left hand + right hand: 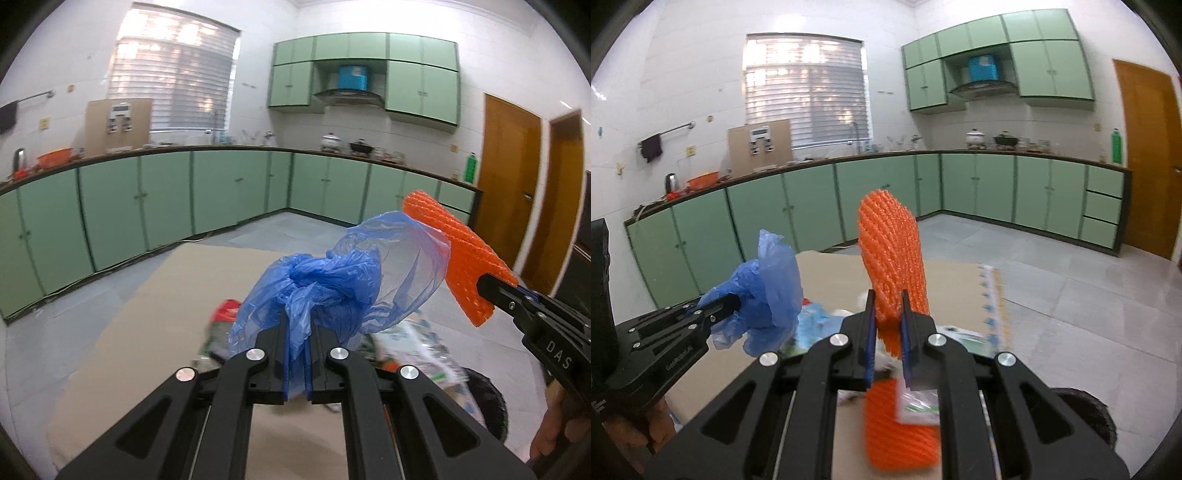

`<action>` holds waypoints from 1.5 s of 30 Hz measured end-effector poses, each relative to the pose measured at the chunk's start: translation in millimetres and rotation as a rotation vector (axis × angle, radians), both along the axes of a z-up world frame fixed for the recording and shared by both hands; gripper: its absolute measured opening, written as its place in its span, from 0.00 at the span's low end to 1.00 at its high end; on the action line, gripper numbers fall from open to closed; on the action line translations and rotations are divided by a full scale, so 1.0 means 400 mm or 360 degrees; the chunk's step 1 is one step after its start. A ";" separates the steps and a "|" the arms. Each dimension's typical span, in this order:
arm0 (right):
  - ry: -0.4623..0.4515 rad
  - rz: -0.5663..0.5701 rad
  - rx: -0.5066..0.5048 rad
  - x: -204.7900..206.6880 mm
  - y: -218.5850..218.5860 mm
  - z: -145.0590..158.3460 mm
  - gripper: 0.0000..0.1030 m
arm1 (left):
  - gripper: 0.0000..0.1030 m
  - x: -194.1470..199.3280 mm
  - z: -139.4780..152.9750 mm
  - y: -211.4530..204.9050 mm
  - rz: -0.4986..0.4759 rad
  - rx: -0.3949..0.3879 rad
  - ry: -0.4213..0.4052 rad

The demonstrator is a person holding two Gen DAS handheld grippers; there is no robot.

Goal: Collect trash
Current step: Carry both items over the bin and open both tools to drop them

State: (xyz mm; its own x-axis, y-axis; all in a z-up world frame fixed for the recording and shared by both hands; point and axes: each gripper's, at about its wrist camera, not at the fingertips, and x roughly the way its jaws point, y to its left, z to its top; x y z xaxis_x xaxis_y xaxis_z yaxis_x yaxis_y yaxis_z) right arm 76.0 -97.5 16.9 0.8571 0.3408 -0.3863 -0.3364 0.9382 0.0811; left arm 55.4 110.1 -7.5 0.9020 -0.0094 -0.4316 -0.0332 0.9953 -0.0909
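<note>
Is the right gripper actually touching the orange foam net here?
Touching. The right wrist view shows the right gripper with both fingers pressed against the orange foam net.

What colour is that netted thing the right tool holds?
Orange foam netting, clearest in the right wrist view.

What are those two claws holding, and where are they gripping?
Left gripper pinches a crumpled blue plastic bag at its lower bunched part; right gripper clamps an orange foam net around its middle.

The plastic bag is translucent blue. The foam net sleeve is bright orange with a mesh pattern. Both grippers are black, the cabinets pale green, the door brown.
</note>
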 end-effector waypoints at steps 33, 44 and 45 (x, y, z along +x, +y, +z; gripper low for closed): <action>0.0277 -0.0782 0.0017 -0.100 -0.629 -0.264 0.10 | 0.06 0.173 -0.143 -0.694 -0.0821 -0.0006 0.0219; 0.0400 -0.0776 0.0033 -0.047 -0.688 -0.339 0.13 | 0.07 0.234 -0.225 -0.779 -0.0862 0.0058 0.0378; 0.0411 -0.0776 0.0037 -0.043 -0.691 -0.344 0.14 | 0.09 0.237 -0.230 -0.786 -0.0869 0.0068 0.0388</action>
